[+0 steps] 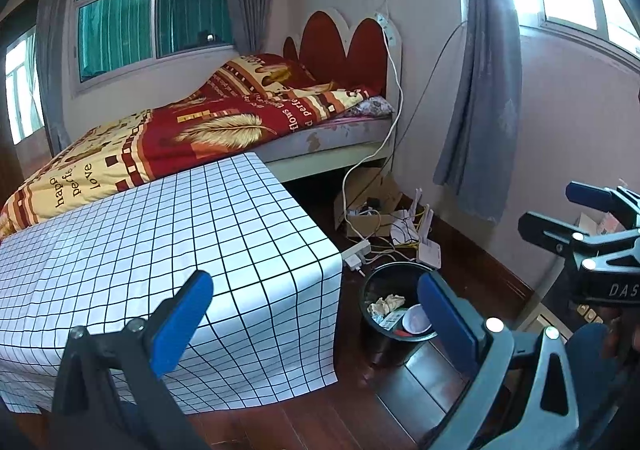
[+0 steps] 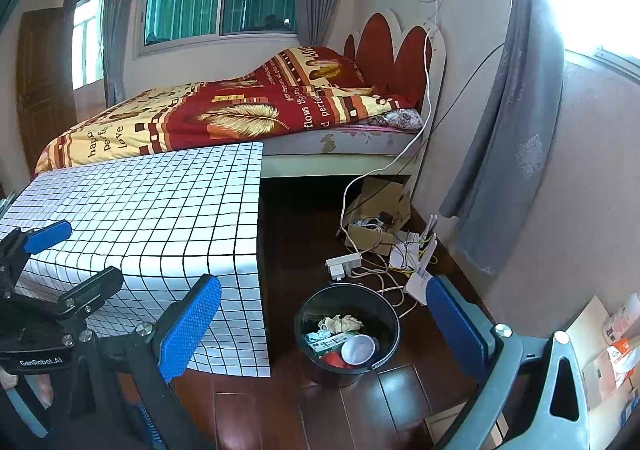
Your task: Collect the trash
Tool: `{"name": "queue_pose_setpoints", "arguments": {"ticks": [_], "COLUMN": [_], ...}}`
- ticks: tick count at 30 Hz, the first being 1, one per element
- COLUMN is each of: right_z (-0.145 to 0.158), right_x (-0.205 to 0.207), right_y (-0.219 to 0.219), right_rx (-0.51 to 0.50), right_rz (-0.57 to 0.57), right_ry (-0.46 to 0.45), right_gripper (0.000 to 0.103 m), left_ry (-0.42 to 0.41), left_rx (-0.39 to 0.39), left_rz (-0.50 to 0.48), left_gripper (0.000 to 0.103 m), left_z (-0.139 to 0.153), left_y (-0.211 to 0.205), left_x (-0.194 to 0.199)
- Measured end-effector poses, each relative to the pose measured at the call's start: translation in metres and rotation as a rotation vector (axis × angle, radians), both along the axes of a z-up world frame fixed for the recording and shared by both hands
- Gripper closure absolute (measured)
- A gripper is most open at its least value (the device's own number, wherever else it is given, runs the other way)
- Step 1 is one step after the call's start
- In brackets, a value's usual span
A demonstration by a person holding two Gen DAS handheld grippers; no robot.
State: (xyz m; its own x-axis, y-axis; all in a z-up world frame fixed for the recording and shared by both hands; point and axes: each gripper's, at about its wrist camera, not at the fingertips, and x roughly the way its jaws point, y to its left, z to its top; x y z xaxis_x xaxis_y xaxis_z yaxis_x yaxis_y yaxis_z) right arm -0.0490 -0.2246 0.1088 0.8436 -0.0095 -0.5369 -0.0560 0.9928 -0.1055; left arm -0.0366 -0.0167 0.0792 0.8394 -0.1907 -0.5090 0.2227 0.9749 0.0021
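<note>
While both tongs hang spread and empty, the trash sits in the black bin [image 2: 347, 334].
Your left tongs [image 1: 316, 324] and right tongs [image 2: 326, 334] risk toppling it onto nearby cables [image 2: 380, 274].

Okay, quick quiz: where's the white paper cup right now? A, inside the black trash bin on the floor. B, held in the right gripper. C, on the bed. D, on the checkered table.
A: the white paper cup lies inside the black trash bin beside crumpled paper; both grippers are open and hold nothing.
</note>
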Motion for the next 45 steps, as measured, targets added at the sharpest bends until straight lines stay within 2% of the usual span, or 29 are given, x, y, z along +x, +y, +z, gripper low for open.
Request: {"name": "queue_pose_setpoints", "arguments": {"ticks": [31, 38, 45], "right_z": [-0.001, -0.002, -0.003], "right_x": [-0.002, -0.002, -0.002], "right_y": [-0.003, -0.004, -0.006], "right_rx": [-0.005, -0.005, -0.003], "right_rz": [0.000, 0.002, 0.000], "right_ry": [0.002, 0.001, 0.003], "right_gripper": [0.000, 0.000, 0.000], "left_ry": [0.008, 0.021, -0.013], "left_rx": [-0.004, -0.040, -0.033], "left_rz": [-0.006, -0.013, -0.045], "left_gripper": [0.000, 0.000, 0.000], "left_z": [-0.001, 0.001, 0.004], "left_y": [0.000, 0.003, 0.000], "left_x": [0.006, 0.010, 0.011]}}
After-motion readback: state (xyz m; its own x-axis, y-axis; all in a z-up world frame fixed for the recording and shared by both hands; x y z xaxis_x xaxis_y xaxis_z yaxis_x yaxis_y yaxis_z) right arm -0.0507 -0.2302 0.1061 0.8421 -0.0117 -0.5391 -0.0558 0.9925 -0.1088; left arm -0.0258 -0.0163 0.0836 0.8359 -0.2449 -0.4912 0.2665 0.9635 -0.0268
